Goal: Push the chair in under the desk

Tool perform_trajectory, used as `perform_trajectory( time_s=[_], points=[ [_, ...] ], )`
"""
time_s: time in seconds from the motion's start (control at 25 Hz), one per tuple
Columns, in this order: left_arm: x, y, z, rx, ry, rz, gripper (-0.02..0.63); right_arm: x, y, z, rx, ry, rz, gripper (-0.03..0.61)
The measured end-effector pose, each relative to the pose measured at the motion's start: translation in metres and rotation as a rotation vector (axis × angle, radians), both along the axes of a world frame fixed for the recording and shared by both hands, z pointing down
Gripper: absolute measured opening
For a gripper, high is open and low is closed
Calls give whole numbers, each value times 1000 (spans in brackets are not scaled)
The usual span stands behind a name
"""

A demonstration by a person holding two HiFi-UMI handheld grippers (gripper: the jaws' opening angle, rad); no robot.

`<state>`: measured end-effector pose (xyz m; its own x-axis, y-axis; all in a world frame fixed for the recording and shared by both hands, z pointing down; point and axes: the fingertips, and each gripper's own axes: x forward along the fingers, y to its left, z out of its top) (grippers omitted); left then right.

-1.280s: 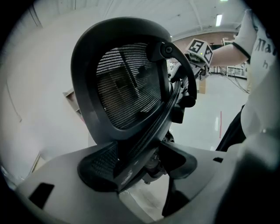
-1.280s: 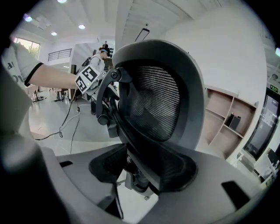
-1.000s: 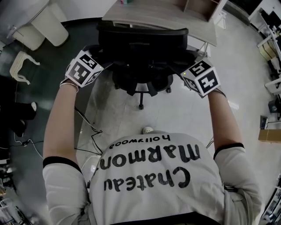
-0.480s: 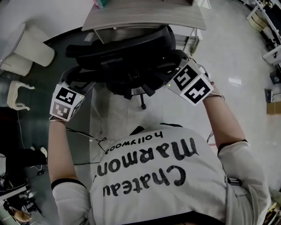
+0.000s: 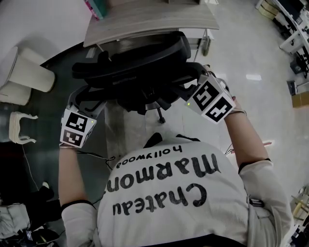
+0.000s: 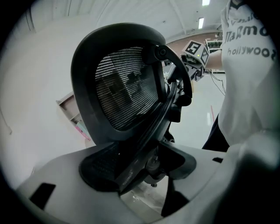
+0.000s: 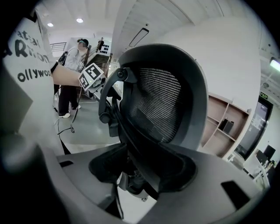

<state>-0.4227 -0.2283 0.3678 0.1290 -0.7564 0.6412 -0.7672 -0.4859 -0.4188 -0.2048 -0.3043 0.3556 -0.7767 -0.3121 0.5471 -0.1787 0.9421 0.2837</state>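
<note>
So the black mesh office chair (image 5: 140, 72) is right up at the light wood-grain desk (image 5: 145, 21). Seen from the person's head, the top of its backrest overlaps the desk's near edge, and one leg with a castor (image 5: 161, 119) pokes out behind on the pale floor. The person in the white T-shirt with black lettering (image 5: 174, 188) stands directly behind it, arms out, one tool on each side of the backrest. The left gripper (image 5: 89, 103) is on the chair's left edge. Its own view (image 6: 144, 173) shows the jaws standing wide, having just eased in a touch, with the backrest's black rim running down between them and the pads looking pressed on it. The right gripper (image 5: 191, 90) is the same deal on the other side: in its own view (image 7: 140, 175) the jaws sit fairly wide, clamped across the rim where the mesh back meets its frame. Each tool's camera catches the other's marker cube across the chair. Off to the left is a cream waste bin (image 5: 29, 72), and there's a pink thing (image 5: 91, 8) on the desk's corner, too small to tell what. Someone else (image 7: 74, 78) is standing in the background of the right gripper view, near an open wooden shelf unit (image 7: 227, 124).
</note>
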Motion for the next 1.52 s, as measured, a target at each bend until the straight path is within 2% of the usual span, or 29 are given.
perform_trajectory(
  time_s=[0.36, 0.6, 1.08, 1.52],
  points=[
    [-15, -10, -2, 16, -20, 65, 284, -10, 7, 0, -3, -4, 81, 221],
    [-45, -16, 3, 21, -16, 92, 284, -38, 9, 4, 6, 3, 122, 223],
    [-72, -20, 4, 36, -18, 105, 288, -64, 12, 6, 15, 11, 153, 224],
    [-79, -23, 2, 43, -12, 98, 291, -72, 10, 5, 17, 18, 159, 224]
  ],
)
